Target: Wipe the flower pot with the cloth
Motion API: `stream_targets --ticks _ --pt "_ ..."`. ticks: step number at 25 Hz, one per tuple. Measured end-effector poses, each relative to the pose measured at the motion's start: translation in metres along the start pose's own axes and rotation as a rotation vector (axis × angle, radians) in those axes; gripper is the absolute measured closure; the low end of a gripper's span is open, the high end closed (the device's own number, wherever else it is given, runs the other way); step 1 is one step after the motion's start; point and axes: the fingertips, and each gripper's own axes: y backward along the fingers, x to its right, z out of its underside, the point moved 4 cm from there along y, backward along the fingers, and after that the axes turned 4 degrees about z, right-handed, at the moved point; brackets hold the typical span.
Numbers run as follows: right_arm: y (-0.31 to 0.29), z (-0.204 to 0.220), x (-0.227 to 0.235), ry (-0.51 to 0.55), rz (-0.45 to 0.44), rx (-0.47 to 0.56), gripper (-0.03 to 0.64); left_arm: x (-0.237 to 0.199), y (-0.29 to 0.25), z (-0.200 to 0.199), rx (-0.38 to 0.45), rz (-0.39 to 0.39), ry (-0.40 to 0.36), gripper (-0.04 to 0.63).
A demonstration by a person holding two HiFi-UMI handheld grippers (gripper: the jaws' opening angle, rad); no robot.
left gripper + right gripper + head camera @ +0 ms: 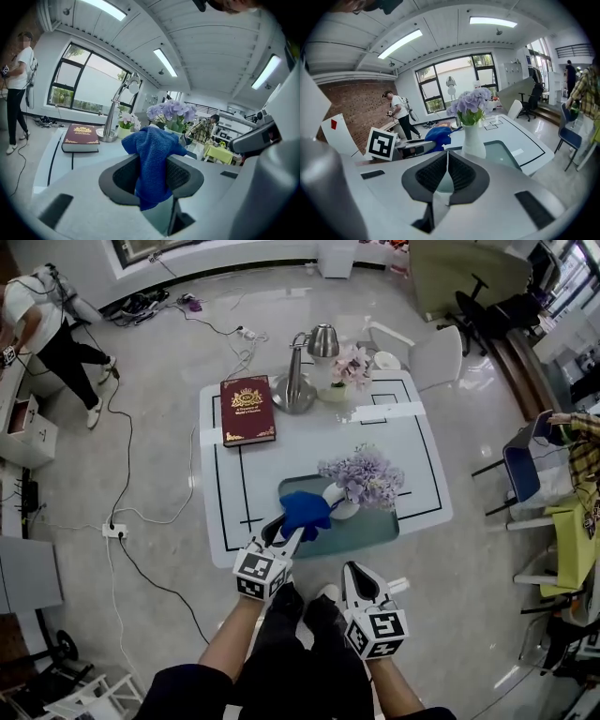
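A white flower pot (343,505) with purple flowers (364,476) stands on a teal mat (377,532) at the table's near edge. My left gripper (292,527) is shut on a blue cloth (306,511), which it holds just left of the pot, against it or very near. In the left gripper view the cloth (153,159) hangs between the jaws of the left gripper (153,163) and hides most of the pot. My right gripper (354,569) is shut with nothing in it, short of the table edge. The right gripper view shows the right gripper (446,174) with the pot (473,139) ahead.
On the white table (412,456) lie a dark red book (247,410), a silver lamp (296,388) and a small pot of pink flowers (348,371). A white chair (437,352) stands at the far right. Cables and a power strip (114,531) cross the floor; a person (36,322) stands far left.
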Motion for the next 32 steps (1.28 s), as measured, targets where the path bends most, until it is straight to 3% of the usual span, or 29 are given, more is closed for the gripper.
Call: stream_targets --ticks 7,15,20,27,32 --pt "-0.008 0.010 0.022 -0.024 0.037 -0.048 0.606 -0.032 -0.040 -0.016 0.016 0.001 -0.047 0.449" --pt "-0.021 0.024 0.037 -0.032 0.058 -0.093 0.606 -0.038 -0.097 -0.020 -0.011 0.090 -0.151 0.449" --pt "-0.026 0.030 0.044 -0.051 0.071 -0.113 0.606 -0.044 -0.118 0.002 -0.112 0.114 -0.210 0.449" --pt "-0.028 0.033 0.039 -0.052 0.043 -0.122 0.606 -0.053 -0.118 0.041 -0.270 0.082 -0.199 0.449" --pt "-0.029 0.035 0.036 -0.047 0.012 -0.115 0.606 -0.053 -0.083 0.021 -0.184 0.028 -0.161 0.449"
